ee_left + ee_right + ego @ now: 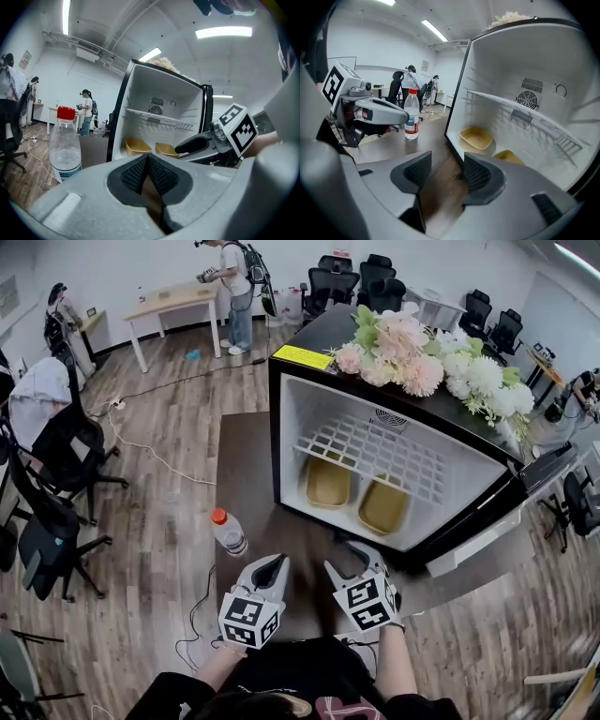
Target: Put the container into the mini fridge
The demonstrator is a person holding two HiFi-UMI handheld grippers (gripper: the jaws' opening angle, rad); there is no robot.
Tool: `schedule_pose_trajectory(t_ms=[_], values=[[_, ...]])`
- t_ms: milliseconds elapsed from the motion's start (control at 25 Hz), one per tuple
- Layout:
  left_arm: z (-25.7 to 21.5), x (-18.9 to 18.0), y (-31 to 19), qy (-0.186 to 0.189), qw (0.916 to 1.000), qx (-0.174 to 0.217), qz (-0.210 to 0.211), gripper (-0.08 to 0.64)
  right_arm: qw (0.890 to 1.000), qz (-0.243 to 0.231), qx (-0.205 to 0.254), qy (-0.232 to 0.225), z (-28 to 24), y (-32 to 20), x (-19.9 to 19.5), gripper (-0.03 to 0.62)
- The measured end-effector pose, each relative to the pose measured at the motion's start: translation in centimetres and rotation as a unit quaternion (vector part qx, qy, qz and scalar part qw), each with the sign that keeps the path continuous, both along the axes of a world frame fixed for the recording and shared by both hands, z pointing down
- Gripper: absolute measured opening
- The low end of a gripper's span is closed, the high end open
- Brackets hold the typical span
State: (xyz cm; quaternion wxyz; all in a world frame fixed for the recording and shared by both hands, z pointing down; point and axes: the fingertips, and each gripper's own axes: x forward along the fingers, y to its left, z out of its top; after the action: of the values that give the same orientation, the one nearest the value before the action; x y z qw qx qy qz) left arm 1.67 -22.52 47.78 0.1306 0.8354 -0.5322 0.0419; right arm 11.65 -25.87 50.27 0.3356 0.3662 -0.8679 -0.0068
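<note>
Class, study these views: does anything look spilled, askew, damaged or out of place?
Nothing is spilled or visibly damaged. The one oddity: a bunch of flowers lies on top of the open mini fridge. The bottle stands upright.

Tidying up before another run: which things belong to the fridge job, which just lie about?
Job: open black mini fridge; two yellow plastic containers inside it.
Lying about: clear red-capped water bottle on the table; pink-and-white flowers atop the fridge.
</note>
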Motion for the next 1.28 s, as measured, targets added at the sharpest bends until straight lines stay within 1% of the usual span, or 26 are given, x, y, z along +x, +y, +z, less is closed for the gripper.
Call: schedule_pose_trajectory(t_ms=[160, 360, 400, 560, 640, 720, 800, 880, 1040, 1160, 1280], values=[[0.4, 0.9, 0.1, 0.0, 1.0, -0.002, 0.008, 0.008, 0.999, 0.01, -0.026, -0.024, 1.4, 1.4, 0.5, 0.224], [1.2, 2.1, 0.3, -0.001, 0.9998, -0.006, 0.021, 0.008, 0.996, 0.038, -0.058, -0.058, 3.3, 2.8, 1.2, 0.221], [1.4, 2.3, 0.4, -0.001, 0.9997, -0.007, 0.024, 0.008, 0.995, 0.043, -0.061, -0.065, 3.6, 3.0, 1.4, 0.213], [2.1, 3.0, 0.7, -0.004, 0.9993, -0.012, 0.036, 0.008, 0.991, 0.078, -0.052, -0.096, 4.1, 3.3, 2.2, 0.174], [2.5, 3.4, 0.9, -0.006, 0.999, -0.015, 0.042, 0.009, 0.987, 0.114, -0.032, -0.11, 4.0, 3.1, 3.1, 0.155], [2.9, 3.7, 1.1, -0.007, 0.9987, -0.017, 0.049, 0.008, 0.981, 0.15, -0.008, -0.12, 3.7, 3.0, 4.1, 0.112], [3.1, 4.0, 1.2, -0.007, 0.9984, -0.017, 0.053, 0.008, 0.977, 0.17, 0.002, -0.125, 3.7, 3.0, 4.8, 0.097], [3.4, 4.3, 1.1, -0.008, 0.9982, -0.018, 0.056, 0.008, 0.974, 0.183, -0.002, -0.132, 4.1, 3.1, 5.2, 0.09], [4.1, 5.2, 0.8, -0.006, 0.9978, -0.026, 0.061, 0.008, 0.965, 0.212, -0.013, -0.151, 5.1, 3.3, 5.7, 0.036], [4.3, 6.1, 0.9, 0.0, 0.9973, -0.031, 0.067, 0.008, 0.963, 0.223, -0.017, -0.152, 5.8, 3.8, 5.9, 0.012], [4.6, 6.2, 0.7, -0.001, 0.9972, -0.038, 0.064, 0.008, 0.963, 0.225, -0.019, -0.147, 6.3, 4.1, 5.6, 0.009]])
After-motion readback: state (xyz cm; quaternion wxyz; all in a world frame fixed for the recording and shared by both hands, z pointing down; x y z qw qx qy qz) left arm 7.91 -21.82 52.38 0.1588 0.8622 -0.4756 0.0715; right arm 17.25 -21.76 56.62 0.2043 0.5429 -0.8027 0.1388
